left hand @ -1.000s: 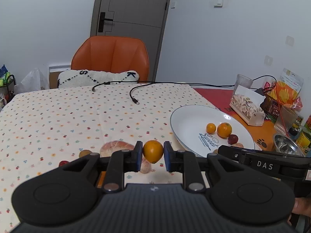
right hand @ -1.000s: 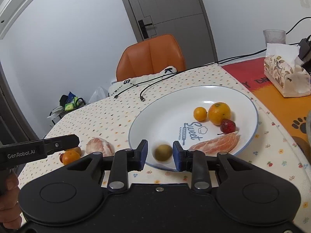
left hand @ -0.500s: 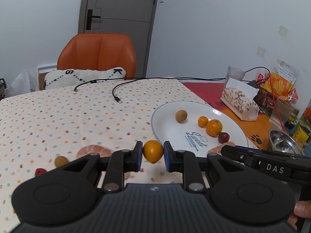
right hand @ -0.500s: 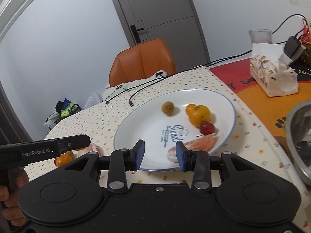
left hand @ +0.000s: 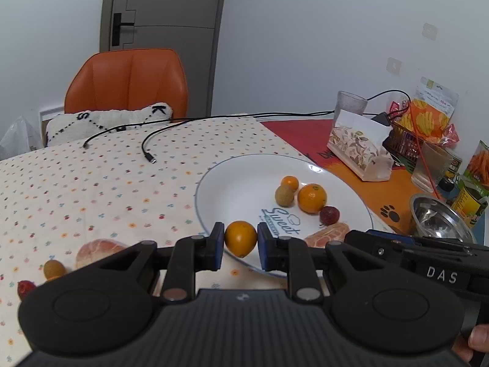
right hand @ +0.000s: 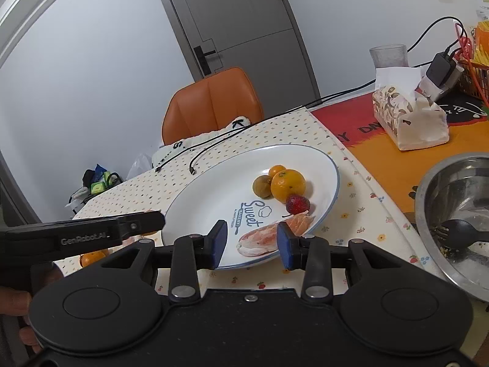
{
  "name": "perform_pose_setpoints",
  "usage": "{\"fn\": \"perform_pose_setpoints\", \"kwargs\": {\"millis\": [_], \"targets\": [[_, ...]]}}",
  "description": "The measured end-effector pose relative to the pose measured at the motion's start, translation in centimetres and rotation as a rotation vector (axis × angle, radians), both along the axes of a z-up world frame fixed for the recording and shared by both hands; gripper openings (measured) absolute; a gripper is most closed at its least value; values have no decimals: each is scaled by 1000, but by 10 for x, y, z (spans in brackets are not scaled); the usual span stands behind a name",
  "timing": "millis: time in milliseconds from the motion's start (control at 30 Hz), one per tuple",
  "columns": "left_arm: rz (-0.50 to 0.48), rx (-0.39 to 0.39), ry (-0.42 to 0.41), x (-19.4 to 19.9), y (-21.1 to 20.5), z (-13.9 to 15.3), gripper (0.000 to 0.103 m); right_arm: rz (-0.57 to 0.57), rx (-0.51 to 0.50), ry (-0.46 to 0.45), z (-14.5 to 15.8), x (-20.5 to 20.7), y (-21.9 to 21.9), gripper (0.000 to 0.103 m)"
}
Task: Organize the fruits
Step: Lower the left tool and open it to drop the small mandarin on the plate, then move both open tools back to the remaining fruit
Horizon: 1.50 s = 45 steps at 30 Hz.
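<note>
My left gripper [left hand: 240, 238] pinches a small orange [left hand: 240, 238] between its blue pads; the fruit hangs above the near rim of the plate [left hand: 220, 183], not yet over the open white part. My right gripper [right hand: 252, 246] is spread and holds nothing; it hovers at the near edge of the same plate, just before the peeled segment [right hand: 259, 240].

I judge the step in hand is to set this orange on the plate; to do it well I should carry it a little further inward, past the rim, then lower it close to the surface before I let the pads part; a round fruit rolls if it drops from height. A free spot lies left of the printed word; there it does not knock the big orange [left hand: 311, 198], the longan [left hand: 284, 195] or the strawberry [left hand: 329, 215]. I should open slowly, then lift straight up.

On the cloth [left hand: 91, 183] wait a peeled pomelo [left hand: 97, 249], another longan and a strawberry; the right gripper should keep out of my way.
</note>
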<state>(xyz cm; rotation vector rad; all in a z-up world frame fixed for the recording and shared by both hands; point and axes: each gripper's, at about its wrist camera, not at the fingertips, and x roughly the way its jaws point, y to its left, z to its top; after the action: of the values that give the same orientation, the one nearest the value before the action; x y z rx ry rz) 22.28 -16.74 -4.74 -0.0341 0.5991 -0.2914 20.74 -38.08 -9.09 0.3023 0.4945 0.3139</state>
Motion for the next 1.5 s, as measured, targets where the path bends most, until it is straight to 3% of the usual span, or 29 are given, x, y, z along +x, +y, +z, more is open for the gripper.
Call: {"fn": "perform_pose_setpoints", "kwargs": {"millis": [433,633,900,1100,1500], "targets": [[36,9,15,1,4,2,29,4,1,-2,1,-4,2,37],[67,13,16,-5,17,5,48,3,6,-11,4,-6,6,47],[108,20,-5,-17,34,11,71,18,2,-20,10,-9,16,50],[138,22,-18,-27,46,15,82,18,5,-30,12,-12,21,55],[195,25,-34,-44,71,20,85,24,19,-66,21,-20,30,88]]}}
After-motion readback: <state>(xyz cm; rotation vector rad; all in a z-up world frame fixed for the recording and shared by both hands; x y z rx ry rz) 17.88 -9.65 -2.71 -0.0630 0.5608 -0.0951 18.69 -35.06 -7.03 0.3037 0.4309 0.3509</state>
